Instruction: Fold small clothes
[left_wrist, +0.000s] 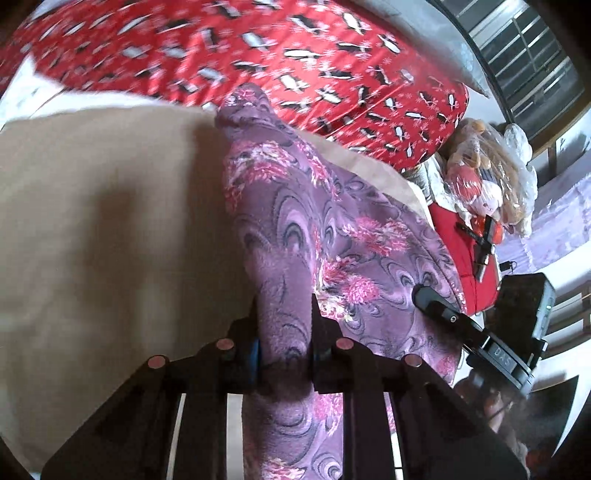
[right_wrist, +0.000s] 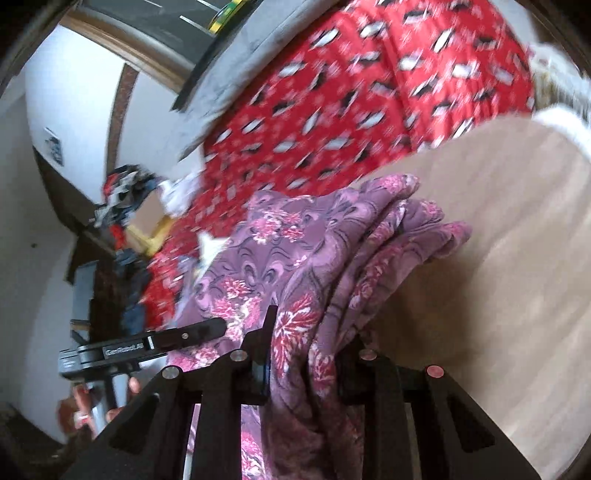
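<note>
A purple garment with pink flower print hangs between both grippers over a tan wooden board. My left gripper is shut on one bunched edge of it. My right gripper is shut on another bunched edge of the same garment, whose folds drape onto the board. The right gripper also shows in the left wrist view, pressed on the cloth. The left gripper shows in the right wrist view, likewise on the cloth.
A red blanket with a penguin print lies behind the board, also in the right wrist view. A plastic-wrapped stuffed toy and a red bag sit at the right. A cluttered shelf stands by the white wall.
</note>
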